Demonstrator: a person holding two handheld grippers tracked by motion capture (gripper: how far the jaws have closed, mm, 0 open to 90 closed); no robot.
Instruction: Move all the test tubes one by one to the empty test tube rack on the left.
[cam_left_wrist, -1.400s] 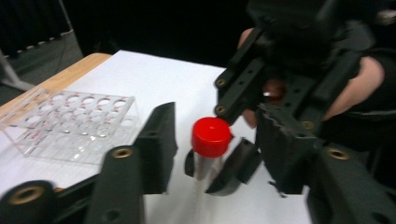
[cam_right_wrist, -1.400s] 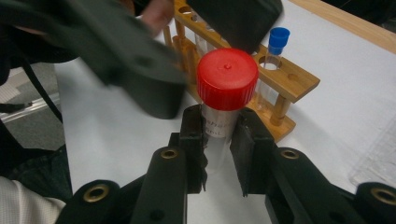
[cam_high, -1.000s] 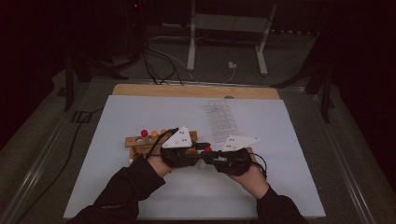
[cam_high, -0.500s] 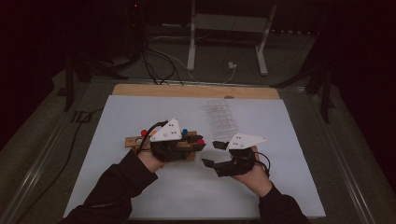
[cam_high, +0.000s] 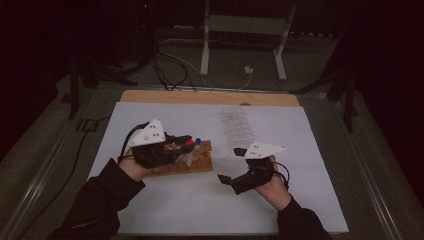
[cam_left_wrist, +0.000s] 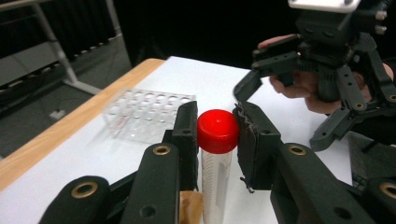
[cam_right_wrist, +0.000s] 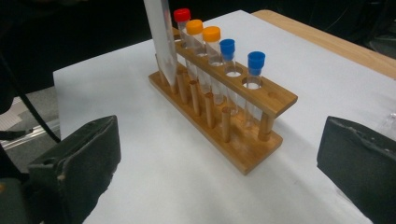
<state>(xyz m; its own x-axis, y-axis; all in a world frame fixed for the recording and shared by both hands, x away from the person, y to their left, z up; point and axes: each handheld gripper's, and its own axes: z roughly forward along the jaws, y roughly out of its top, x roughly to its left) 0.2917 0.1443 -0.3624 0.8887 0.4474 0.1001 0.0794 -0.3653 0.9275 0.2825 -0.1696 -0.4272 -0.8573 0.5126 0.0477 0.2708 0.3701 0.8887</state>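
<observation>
Step in hand: tube removal. The left gripper (cam_left_wrist: 217, 133) pinches the red-capped test tube (cam_left_wrist: 216, 154) by its cap, lifted above the wooden rack (cam_high: 192, 162). The right gripper (cam_high: 227, 181) stands spread and empty, near right. Next move probably calls for carrying the tube to the clear plastic rack (cam_high: 239, 127)
</observation>
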